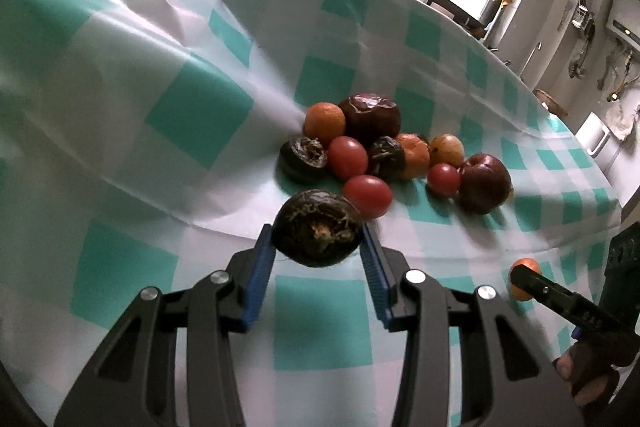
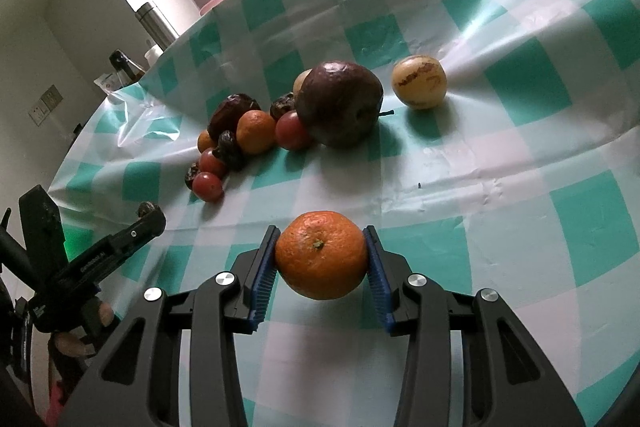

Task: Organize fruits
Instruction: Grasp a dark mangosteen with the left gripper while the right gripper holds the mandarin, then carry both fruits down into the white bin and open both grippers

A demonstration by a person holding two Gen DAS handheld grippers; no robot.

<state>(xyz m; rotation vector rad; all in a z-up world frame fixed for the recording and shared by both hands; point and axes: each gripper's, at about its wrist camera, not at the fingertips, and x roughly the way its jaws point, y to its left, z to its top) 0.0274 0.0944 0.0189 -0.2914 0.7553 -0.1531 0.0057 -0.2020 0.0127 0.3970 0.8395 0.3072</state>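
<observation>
The left tongs point(image 1: 318, 247) clamp a round, dark, rough-skinned fruit point(image 1: 318, 227) with ribbed blue pads, above the glossy teal-checked cloth point(image 1: 168, 115) on the surface. The right tongs point(image 2: 320, 255) clamp a dimpled orange mandarin point(image 2: 320, 254). The heaped fruits point(image 1: 372, 147) overlap, partly hidden.

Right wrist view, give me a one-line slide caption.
Right gripper holds an orange mandarin between blue fingers above the checked tablecloth, mixed fruit pile beyond.

Both wrist cameras look down, close over the checked tablecloth point(image 1: 160, 107); both show the fruit pile point(image 2: 256, 131) mid-frame.
</observation>
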